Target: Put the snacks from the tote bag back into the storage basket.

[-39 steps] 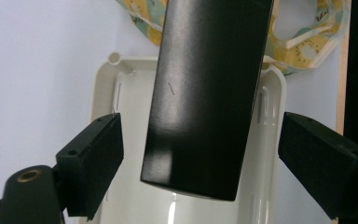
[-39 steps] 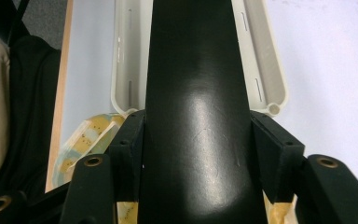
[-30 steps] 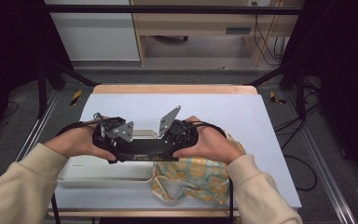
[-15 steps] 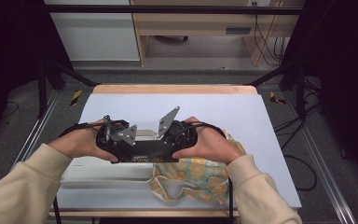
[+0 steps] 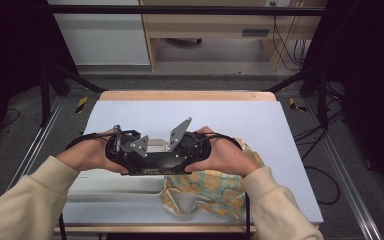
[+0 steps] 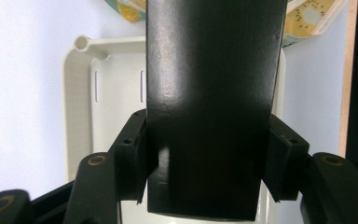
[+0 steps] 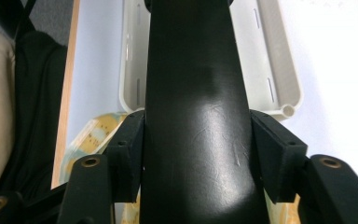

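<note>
Both grippers meet over the near part of the desk (image 5: 130,107), and a long black object (image 5: 155,161) runs level between them, held above a pale tray (image 5: 105,187). In the high view the left gripper (image 5: 130,150) and the right gripper (image 5: 190,147) face each other from either side, each held in a hand with a cream sleeve behind it; the left hand (image 5: 87,155) and the right hand (image 5: 225,155) sit at the outer ends. In the left gripper view the black object (image 6: 212,107) fills the gap between the fingers (image 6: 130,154), and both pads lie against its sides, so the left fingers are closed on it; they have just been closing onto it. In the right gripper view the same black object (image 7: 198,116), glossy and slightly rounded there, stands between the fingers (image 7: 279,158), whose pads press its flanks as well, though they have just eased a shade wider. Beneath it lies the tray (image 7: 279,70), cream plastic with slots in its floor and a small round post at one corner, resting flat on the pale blue desk top. A yellow patterned cloth (image 5: 215,190) lies crumpled on the desk at the tray's right end, under the right forearm, and its edge shows past the tray in the left gripper view (image 6: 307,18).
</note>
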Demonstrator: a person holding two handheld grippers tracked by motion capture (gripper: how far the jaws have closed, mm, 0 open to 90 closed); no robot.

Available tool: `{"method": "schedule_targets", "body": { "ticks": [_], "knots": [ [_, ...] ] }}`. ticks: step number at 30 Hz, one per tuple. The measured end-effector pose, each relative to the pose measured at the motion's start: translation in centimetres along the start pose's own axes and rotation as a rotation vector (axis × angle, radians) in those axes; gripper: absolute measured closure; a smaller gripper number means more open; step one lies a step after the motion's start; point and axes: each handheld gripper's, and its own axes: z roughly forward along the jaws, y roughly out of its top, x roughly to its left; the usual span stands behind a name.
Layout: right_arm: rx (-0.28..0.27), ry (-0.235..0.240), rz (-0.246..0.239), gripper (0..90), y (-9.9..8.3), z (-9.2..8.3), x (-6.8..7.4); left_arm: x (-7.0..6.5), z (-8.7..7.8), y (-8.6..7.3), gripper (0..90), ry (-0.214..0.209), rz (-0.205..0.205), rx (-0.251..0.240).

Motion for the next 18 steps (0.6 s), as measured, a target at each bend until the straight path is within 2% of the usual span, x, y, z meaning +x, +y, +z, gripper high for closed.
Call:
{"method": "schedule_targets", "body": {
  "ticks": [5,8,13,18],
  "knots": [
    [-0.014,-0.027,0.032,26.5,-0.3,-0.3,-0.2,0.1,0.1,-0.5,43.7,-0.006,-0.015,0.022],
    [-0.032,-0.045,0.058,17.8,-0.5,-0.8,0.0,0.1,0.0,-1.0,43.7,-0.013,-0.034,0.011],
    [-0.08,-0.087,0.102,12.0,-1.1,-1.9,0.4,0.2,-0.5,-2.1,43.7,-0.007,-0.051,0.0],
    [-0.11,-0.135,0.179,9.6,-2.5,-2.7,1.0,0.3,-1.2,-3.5,43.6,0.005,-0.069,-0.014]
  ]
}}
